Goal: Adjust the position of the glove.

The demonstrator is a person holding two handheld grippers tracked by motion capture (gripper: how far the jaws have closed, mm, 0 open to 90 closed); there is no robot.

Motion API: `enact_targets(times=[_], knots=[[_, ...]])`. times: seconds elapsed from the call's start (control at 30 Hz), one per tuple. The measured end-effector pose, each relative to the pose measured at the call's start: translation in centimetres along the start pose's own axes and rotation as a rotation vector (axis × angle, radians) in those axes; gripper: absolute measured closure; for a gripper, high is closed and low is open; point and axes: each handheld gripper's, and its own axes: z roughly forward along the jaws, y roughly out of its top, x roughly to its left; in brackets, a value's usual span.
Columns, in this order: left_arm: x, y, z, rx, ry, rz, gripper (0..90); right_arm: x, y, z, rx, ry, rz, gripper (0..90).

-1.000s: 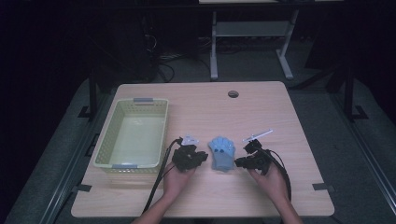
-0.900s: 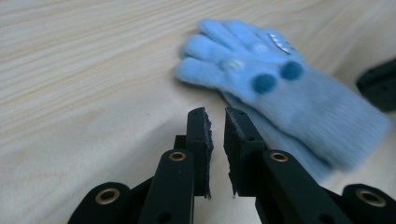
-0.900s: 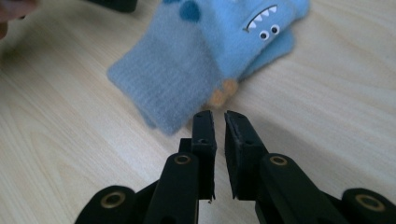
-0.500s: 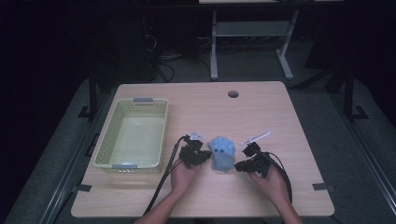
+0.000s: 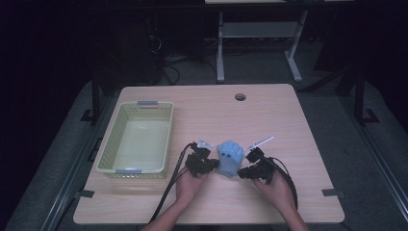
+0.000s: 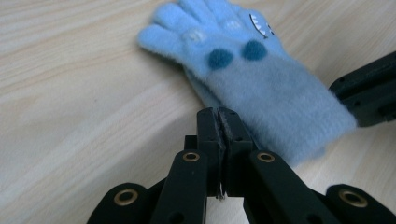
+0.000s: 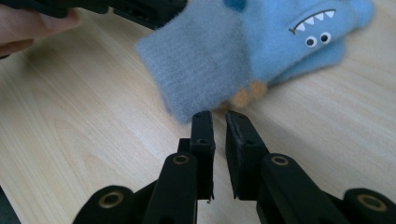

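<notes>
- Broadly, the counter [image 5: 298,120] carries a pale green basket [image 5: 137,139] at the left of the high view, with the blue monster glove [image 5: 230,158] lying lower centre, well apart from it.
- The glove's long axis runs up the frame, fingers toward the top, cuff toward the person.
- The left hand-held gripper [image 5: 208,166] sits just left of the cuff; its jaws have just been closing and now meet, with nothing visibly pinched between them.
- The right hand-held gripper [image 5: 245,171] sits just right of the cuff, its jaws nearly together with a narrow gap, tips just short of the cuff edge.
- Both seem about equally near the glove.
</notes>
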Motion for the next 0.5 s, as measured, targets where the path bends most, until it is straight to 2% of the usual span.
enact_targets(times=[0.2,0.23,0.47,0.5], knots=[[-0.2,-0.5,-0.1,0.001,-0.011,-0.011,87.8,0.3,0.0,0.3,0.017,0.002,-0.007,80.5],[-0.4,-0.5,-0.2,0.009,-0.010,0.001,87.8,0.4,0.1,0.4,0.014,0.004,-0.014,80.5],[-0.4,-0.5,-0.4,0.000,-0.013,0.004,87.9,1.1,0.4,0.5,0.011,0.012,-0.028,80.4],[-0.6,-0.7,-0.5,-0.006,-0.015,-0.008,87.9,1.1,0.4,0.6,0.012,0.012,-0.030,80.1]])
